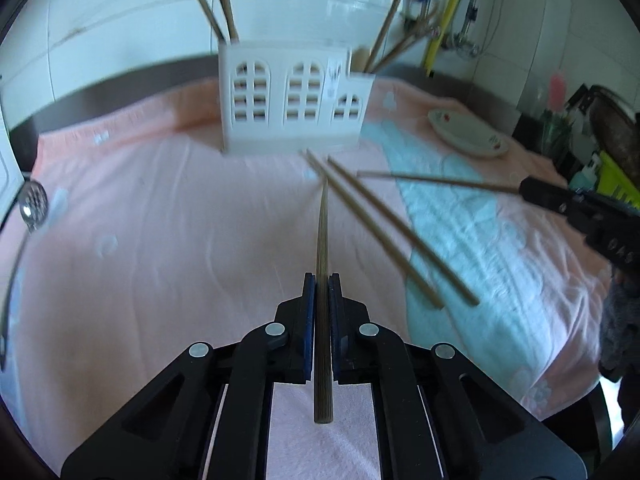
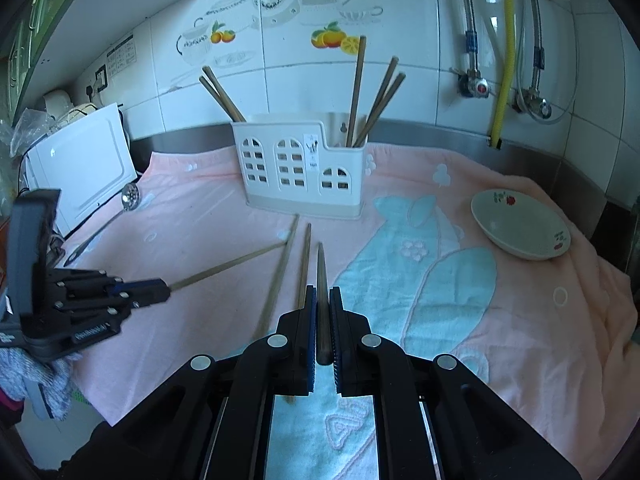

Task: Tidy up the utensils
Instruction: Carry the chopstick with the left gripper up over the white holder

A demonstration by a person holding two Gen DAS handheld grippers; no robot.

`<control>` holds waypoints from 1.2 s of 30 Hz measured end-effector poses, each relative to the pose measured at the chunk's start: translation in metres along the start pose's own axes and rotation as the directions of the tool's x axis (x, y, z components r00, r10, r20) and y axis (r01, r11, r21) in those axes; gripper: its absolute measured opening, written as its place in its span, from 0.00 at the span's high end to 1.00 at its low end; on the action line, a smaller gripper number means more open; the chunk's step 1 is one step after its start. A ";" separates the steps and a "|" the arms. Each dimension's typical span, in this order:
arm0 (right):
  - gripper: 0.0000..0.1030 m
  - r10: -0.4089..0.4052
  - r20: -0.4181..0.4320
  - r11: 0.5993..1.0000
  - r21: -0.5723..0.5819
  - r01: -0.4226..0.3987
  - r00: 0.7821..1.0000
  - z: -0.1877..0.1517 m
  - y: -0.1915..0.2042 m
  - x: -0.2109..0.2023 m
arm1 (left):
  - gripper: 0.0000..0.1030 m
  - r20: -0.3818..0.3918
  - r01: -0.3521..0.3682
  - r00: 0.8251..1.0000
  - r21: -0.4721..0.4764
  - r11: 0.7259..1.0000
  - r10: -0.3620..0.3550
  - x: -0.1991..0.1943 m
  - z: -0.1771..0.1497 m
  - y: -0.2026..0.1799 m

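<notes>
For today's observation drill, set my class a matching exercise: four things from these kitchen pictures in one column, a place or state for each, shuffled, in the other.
Things:
1. Left tongs
2. Bowl
3. Holder
4. Ladle

Places or states:
A. Stands upright with chopsticks inside
B. Empty, on the cloth to the right
C. Lies by the white appliance
D. Shut on a chopstick

Pairs: 1-D, 2-B, 3-A, 4-C

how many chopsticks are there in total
9 chopsticks: two in the holder's left compartment, three in its right, two loose on the towel, one in the left gripper, one in the right gripper. More may hide inside.
</notes>
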State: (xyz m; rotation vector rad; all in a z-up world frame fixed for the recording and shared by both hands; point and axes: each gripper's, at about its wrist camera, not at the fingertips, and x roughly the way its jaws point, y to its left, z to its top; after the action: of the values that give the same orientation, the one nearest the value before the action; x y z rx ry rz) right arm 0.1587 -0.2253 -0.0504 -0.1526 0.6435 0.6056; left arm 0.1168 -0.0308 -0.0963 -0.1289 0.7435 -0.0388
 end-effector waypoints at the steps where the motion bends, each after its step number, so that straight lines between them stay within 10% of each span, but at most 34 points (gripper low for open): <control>1: 0.94 0.000 0.005 1.000 -0.001 0.000 1.000 0.002 0.001 -0.001 | 0.95 0.013 0.000 1.000 0.004 1.000 0.000 -0.004 0.003 0.000; 10: 0.94 -0.008 0.049 1.000 -0.030 0.009 0.999 0.032 0.012 -0.013 | 0.95 0.130 0.016 0.991 0.061 0.998 -0.024 -0.043 0.045 -0.001; 36: 0.94 -0.005 0.091 0.999 -0.051 0.010 0.996 0.195 0.014 -0.017 | 0.95 0.165 0.085 0.980 0.136 0.987 -0.107 -0.069 0.140 0.016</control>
State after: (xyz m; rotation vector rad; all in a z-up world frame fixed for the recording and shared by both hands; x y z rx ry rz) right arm 0.2403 -0.1609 0.1156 -0.1745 0.5397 0.6189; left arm 0.1605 0.0055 0.0505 -0.0442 0.5600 -0.1659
